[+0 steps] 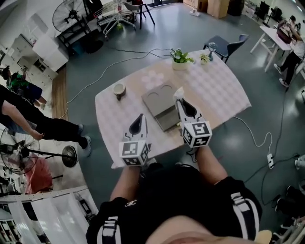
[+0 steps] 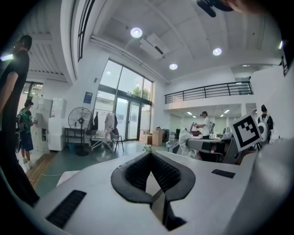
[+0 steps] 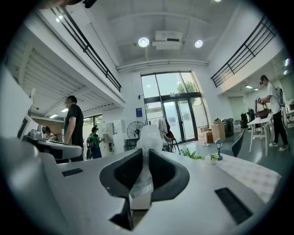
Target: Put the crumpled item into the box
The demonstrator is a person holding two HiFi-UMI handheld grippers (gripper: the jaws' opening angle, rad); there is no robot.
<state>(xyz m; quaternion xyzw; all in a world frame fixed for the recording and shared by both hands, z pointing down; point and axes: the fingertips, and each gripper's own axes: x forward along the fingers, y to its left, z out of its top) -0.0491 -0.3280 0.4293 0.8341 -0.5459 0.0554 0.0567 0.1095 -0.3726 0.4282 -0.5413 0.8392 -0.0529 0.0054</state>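
- Right gripper [image 3: 146, 153]: closest to its own camera, the jaws stand a little apart and pinch a white crumpled item [image 3: 148, 135]. The item rises between the pads and bulges out past the tips at 12 o'clock.
- From the head view, the right gripper [image 1: 180, 101] points toward 11 o'clock. The crumpled item [image 1: 177, 92] at its tip hangs over the right edge of the grey box [image 1: 159, 101]; whether it touches the box cannot be told.
- Left gripper [image 1: 140, 119]: it sits at 8 o'clock from the box, clear of it. In its own view the left gripper [image 2: 150, 155] has its tips together, with nothing between them.
- Writing: the marker cube [image 1: 196, 133] on the right gripper carries only black-and-white square patterns, no letters, and the left one looks alike. A blue sign [image 3: 138, 112] beside the glass doors is too small to read.
- The box lies near the middle of a table [image 1: 219, 90] covered with a pale checked cloth.
- A small brown cup [image 1: 118, 89] stands at 9 o'clock from the box, well apart from it.
- A potted plant [image 1: 180, 58] stands at 12 o'clock by the far edge, with a little lantern [image 1: 211, 47] at 1 o'clock near the corner.
- Past that corner stands a dark chair [image 1: 231, 45]; a standing fan [image 1: 70, 14] is off at 10 o'clock across the grey floor.
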